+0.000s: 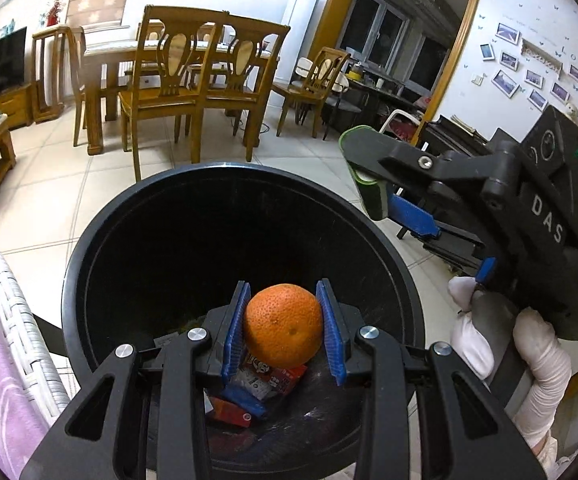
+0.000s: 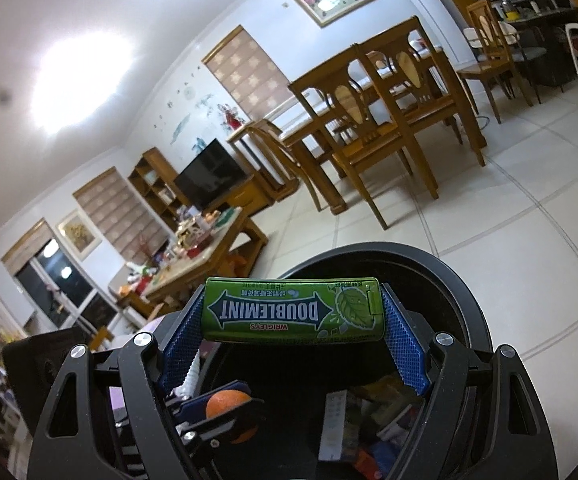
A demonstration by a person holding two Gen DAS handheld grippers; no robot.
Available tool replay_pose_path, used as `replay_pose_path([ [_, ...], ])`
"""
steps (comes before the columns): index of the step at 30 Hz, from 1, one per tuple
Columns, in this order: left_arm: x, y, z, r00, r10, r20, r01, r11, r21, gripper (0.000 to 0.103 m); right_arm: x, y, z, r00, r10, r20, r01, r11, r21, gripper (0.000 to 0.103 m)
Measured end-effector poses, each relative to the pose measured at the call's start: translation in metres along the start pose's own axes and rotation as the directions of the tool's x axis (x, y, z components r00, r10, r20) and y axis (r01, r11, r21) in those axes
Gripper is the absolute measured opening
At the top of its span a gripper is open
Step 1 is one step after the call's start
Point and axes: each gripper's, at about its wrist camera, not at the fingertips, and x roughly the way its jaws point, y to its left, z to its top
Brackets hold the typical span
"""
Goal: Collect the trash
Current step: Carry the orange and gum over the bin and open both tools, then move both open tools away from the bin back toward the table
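My left gripper [image 1: 283, 326] is shut on an orange [image 1: 283, 325] and holds it over the open black trash bin [image 1: 137, 216]. The bin holds red and blue wrappers [image 1: 265, 384]. My right gripper [image 2: 292, 322] is shut on a green Doublemint gum box [image 2: 291, 310], held by its ends above the bin's rim [image 2: 469, 292]. The right gripper also shows in the left wrist view [image 1: 373, 184] at the bin's right side, with the gum box [image 1: 369, 192] end-on. The orange [image 2: 225, 404] and left gripper show low in the right wrist view.
A wooden dining table with chairs [image 1: 181, 80] stands beyond the bin on the tiled floor [image 1: 49, 208]. A white wicker seat with pink cloth [image 1: 5, 352] is close on the left. A cluttered coffee table [image 2: 197, 256] and TV [image 2: 209, 176] lie further left.
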Motion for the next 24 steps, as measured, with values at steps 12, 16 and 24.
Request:
replay_pose_path([
  [12, -0.001, -0.004, -0.002, 1.0, 0.026, -0.016, -0.026, 1.0, 0.013, 0.044, 0.011, 0.021, -0.003, 1.0, 0.001, -0.023, -0.002, 1.0, -0.015, 0.093],
  [16, -0.006, -0.004, 0.004, 0.997, 0.071, 0.018, -0.072, 0.997, 0.023, 0.08, 0.013, 0.028, -0.003, 1.0, 0.003, -0.004, -0.004, 1.0, -0.029, 0.096],
  [24, -0.011, -0.001, 0.002, 0.995, 0.096, 0.014, -0.096, 0.995, 0.028, 0.091, 0.017, 0.032, -0.006, 1.0, 0.001, -0.001, -0.001, 0.999, -0.038, 0.098],
])
